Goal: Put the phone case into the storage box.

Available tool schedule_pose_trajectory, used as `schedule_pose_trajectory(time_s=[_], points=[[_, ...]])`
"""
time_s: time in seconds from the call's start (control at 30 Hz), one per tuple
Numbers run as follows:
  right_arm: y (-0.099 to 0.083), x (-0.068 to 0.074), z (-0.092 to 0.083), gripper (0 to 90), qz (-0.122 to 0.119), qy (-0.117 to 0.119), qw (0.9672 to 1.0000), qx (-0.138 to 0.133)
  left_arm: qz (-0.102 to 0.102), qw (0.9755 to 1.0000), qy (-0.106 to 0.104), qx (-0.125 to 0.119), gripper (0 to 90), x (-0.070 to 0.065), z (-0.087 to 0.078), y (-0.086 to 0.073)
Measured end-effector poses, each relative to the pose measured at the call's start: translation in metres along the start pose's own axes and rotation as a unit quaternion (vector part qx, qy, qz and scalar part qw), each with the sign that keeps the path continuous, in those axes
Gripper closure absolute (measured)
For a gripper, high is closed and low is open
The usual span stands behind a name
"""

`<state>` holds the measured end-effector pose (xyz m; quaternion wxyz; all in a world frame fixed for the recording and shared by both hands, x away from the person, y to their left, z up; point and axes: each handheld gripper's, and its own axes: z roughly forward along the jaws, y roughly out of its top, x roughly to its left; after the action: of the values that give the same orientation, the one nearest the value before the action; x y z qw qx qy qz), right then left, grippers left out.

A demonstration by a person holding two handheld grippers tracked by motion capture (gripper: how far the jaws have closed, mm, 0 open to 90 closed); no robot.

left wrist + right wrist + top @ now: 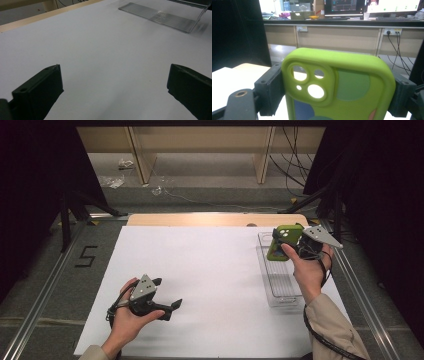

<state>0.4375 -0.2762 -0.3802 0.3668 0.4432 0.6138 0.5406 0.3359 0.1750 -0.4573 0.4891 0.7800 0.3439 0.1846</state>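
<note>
A lime-green phone case [283,241] with camera cut-outs is held up above the far end of a clear plastic tray [280,279] at the table's right. My right gripper [290,242] is shut on the phone case [339,85], one jaw pressing each long side, with the case's back facing the camera. My left gripper [167,296] rests low over the white table sheet [210,270] at the front left, open, with nothing between its fingers [41,92]. From the left gripper view the clear tray [162,17] lies far off at the upper right.
The white sheet covers the wooden table [210,219], whose far edge shows bare. Metal rails [45,290] run along both sides. Beyond the table are dark curtains, cables on the floor [295,165] and wooden furniture legs. A desk with monitors [342,6] stands far behind.
</note>
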Motion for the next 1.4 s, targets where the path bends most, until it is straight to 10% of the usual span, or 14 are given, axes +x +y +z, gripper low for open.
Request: schedule_pose_trajectory(time_s=[1.4], points=[[0.000,-0.010,0.030,18.8,-0.012,-0.022,0.9996,0.015,0.001,1.0000,0.000,0.000,0.0,0.001,-0.001,0.000]])
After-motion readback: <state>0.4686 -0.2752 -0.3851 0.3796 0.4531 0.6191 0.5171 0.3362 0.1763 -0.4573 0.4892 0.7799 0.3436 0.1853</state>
